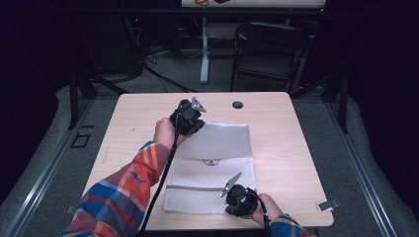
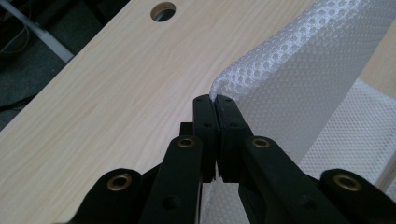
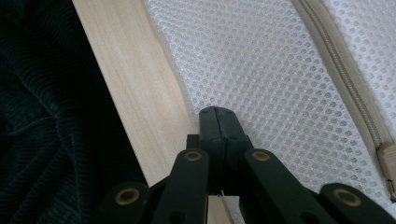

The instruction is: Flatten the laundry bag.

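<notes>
Two tools, one mesh bag [image 1: 217,153].
Left tool [image 2: 215,100] clamps its far-left corner; right tool [image 3: 217,112] clamps its near edge on the counter [image 1: 281,133].

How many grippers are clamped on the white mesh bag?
2. The left gripper pinches the mesh bag at its lifted far left corner; the right gripper is shut at its near edge, though its hold is less clear.

We cannot read the small dark emblem [image 1: 211,162] on the mesh bag [image 1: 217,143]; the zipper [image 3: 345,74] runs off the right gripper view's edge.
</notes>
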Tool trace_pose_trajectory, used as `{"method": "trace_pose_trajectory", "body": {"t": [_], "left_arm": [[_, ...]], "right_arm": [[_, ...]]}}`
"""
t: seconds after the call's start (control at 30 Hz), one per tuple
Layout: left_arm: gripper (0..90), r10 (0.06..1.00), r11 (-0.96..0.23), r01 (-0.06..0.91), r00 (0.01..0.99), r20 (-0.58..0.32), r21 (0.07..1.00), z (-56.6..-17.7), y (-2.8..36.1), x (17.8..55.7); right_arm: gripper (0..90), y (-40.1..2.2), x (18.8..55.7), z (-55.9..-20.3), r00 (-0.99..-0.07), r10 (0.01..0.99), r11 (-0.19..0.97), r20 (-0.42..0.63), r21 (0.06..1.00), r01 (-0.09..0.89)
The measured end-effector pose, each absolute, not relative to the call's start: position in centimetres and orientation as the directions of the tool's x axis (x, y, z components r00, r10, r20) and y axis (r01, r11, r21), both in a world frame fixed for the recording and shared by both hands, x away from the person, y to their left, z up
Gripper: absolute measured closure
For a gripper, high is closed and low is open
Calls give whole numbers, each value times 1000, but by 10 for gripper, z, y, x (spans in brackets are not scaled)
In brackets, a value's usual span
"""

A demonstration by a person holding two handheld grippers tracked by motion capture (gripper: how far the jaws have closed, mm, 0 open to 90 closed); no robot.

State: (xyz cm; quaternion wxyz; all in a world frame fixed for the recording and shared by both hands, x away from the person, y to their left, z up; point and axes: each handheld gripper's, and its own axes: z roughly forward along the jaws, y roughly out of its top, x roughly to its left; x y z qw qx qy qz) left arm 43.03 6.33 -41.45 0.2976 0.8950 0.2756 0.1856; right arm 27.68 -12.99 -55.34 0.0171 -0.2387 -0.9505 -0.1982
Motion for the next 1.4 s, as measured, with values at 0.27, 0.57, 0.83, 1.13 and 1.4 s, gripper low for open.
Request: {"method": "trace_pose_trajectory", "body": {"t": [0.27,0.57,0.83,1.13,1.4], "left_arm": [[881,623,-664,384,758,191,641,-416,57,443],[879,650,-659,394,727,222,641,-423,46,462],[779,678,-628,408,704,209,663,-424,41,476],[384,698,-581,423,699,157,695,-424,42,472],[204,658,-581,422,747,97,696,-438,47,449]], "right_arm": [[900,-131,278,-552,-889,442,818,118,355,453],[900,-131,279,-552,-890,441,818,118,356,452],[900,-131,279,-554,-880,453,797,143,376,472],[804,-133,278,-549,-877,458,782,147,401,476],[369,-154,285,-526,-830,548,717,104,454,530]]}}
